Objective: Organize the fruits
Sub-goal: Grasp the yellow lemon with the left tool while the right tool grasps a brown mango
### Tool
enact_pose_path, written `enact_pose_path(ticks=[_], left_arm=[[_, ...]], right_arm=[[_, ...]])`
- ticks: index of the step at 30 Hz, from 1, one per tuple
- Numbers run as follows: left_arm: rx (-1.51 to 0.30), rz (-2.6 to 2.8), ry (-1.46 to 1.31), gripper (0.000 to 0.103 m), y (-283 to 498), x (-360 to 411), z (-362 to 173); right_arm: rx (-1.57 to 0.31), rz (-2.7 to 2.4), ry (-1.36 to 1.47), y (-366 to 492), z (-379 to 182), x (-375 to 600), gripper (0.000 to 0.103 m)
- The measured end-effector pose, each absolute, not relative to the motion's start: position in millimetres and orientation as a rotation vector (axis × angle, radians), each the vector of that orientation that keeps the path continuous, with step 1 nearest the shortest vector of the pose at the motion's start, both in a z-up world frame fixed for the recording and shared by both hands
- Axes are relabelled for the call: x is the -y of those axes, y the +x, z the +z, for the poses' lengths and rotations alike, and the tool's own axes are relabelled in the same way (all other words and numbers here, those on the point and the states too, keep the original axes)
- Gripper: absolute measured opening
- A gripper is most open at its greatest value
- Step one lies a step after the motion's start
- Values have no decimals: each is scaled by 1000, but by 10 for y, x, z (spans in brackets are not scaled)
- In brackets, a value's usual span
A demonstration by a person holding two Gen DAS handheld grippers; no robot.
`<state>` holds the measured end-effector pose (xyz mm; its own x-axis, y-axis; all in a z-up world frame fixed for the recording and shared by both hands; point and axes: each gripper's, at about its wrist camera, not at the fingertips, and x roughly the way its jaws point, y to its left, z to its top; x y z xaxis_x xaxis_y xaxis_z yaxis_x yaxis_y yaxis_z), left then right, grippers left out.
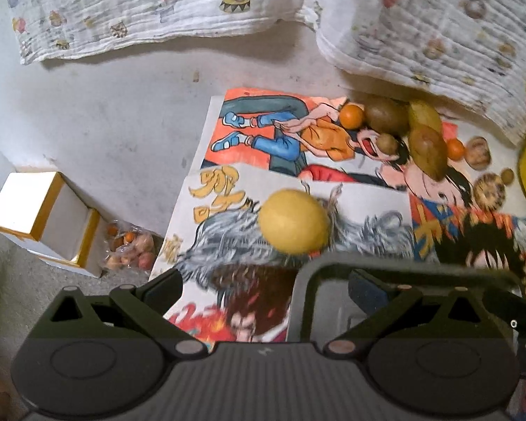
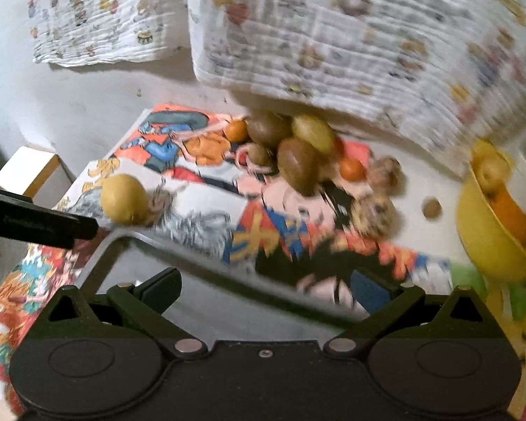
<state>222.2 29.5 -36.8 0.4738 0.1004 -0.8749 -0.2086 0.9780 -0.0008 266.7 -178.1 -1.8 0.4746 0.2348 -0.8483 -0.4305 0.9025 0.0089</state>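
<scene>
A yellow lemon (image 1: 294, 221) lies on a cartoon-printed mat (image 1: 228, 182), just ahead of my left gripper (image 1: 263, 289), which is open and empty. The lemon also shows in the right wrist view (image 2: 124, 199), with the left gripper's finger (image 2: 35, 222) beside it. A pile of fruit with brown kiwis (image 1: 385, 114), a brown mango (image 1: 427, 151) and oranges (image 1: 351, 115) lies at the mat's far side. My right gripper (image 2: 266, 289) is open and empty over a grey tray rim (image 2: 193, 249). A yellow bowl (image 2: 487, 231) holding fruit stands at the right.
A patterned white cloth (image 1: 157, 7) hangs at the back and over the fruit pile (image 2: 333, 45). A white and gold box (image 1: 42, 217) and a bag of small fruit (image 1: 129, 245) lie on the floor to the left. The grey tray rim (image 1: 368, 266) sits under the left gripper.
</scene>
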Motion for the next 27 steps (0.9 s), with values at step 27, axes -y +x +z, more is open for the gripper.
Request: enact_pose_path(ticks=[27], left_arm=[[-1151, 344, -373, 77, 2972, -406, -852]], right_arm=[[-1121, 507, -235, 4294, -743, 1430, 84]])
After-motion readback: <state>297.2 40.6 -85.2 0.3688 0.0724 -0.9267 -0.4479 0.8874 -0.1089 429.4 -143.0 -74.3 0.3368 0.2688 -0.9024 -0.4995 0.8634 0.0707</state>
